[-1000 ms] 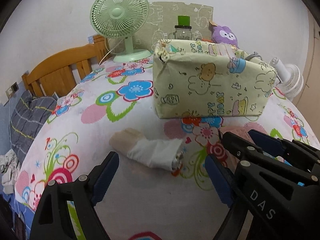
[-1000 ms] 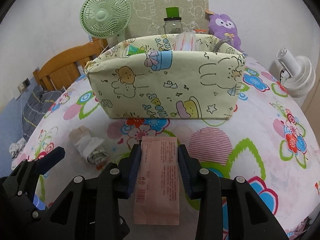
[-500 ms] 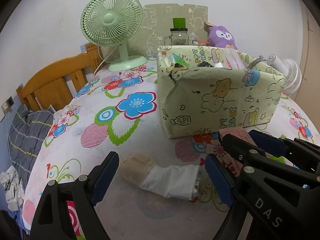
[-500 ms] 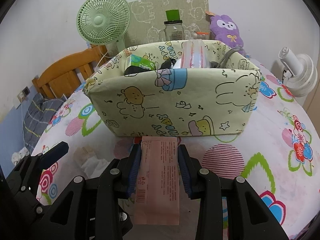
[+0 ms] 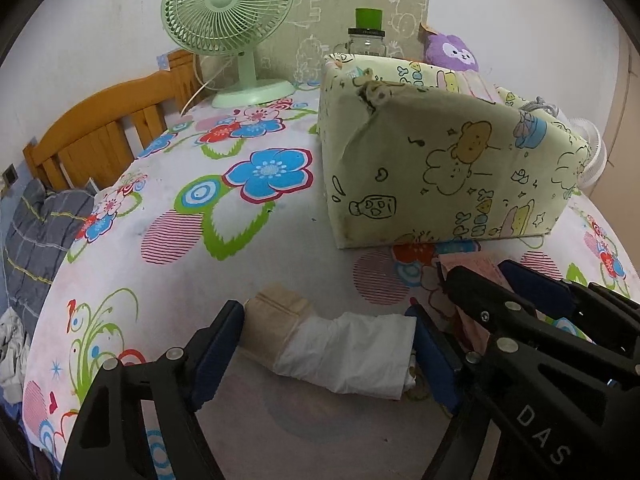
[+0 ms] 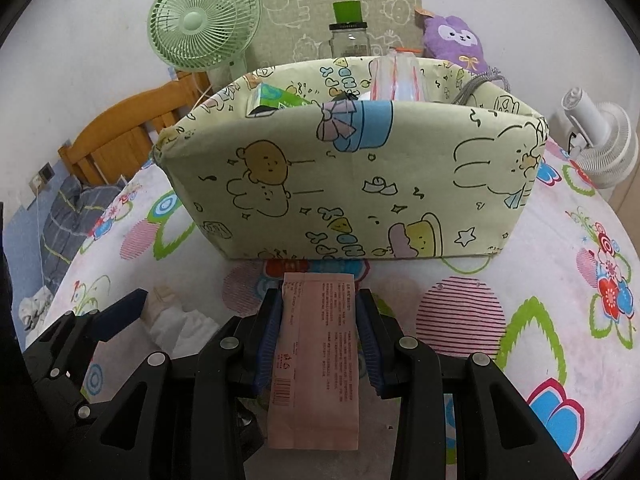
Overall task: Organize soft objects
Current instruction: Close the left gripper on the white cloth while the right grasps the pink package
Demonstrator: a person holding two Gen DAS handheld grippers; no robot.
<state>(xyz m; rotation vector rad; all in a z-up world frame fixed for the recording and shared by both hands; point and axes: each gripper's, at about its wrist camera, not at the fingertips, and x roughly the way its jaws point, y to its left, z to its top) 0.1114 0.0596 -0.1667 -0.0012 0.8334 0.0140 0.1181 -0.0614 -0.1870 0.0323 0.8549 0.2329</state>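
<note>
- Two hand-held grippers over floral surface [image 5: 280, 240].
- Left hand-held gripper [image 5: 328, 344]: jaws wide, straddling rolled cloth [image 5: 340, 352].
- Right hand-held gripper [image 6: 318, 336]: clamped on pink packet [image 6: 316, 360], before fabric bin [image 6: 352, 188].

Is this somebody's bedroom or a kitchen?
Probably a bedroom, or some room at home. A wooden bed frame with a grey plaid blanket stands beside the flowery table, and a purple plush toy sits by the wall.

Floral tablecloth [image 5: 248, 240]: fabric bin [image 5: 440, 168], fan [image 5: 228, 12]
</note>
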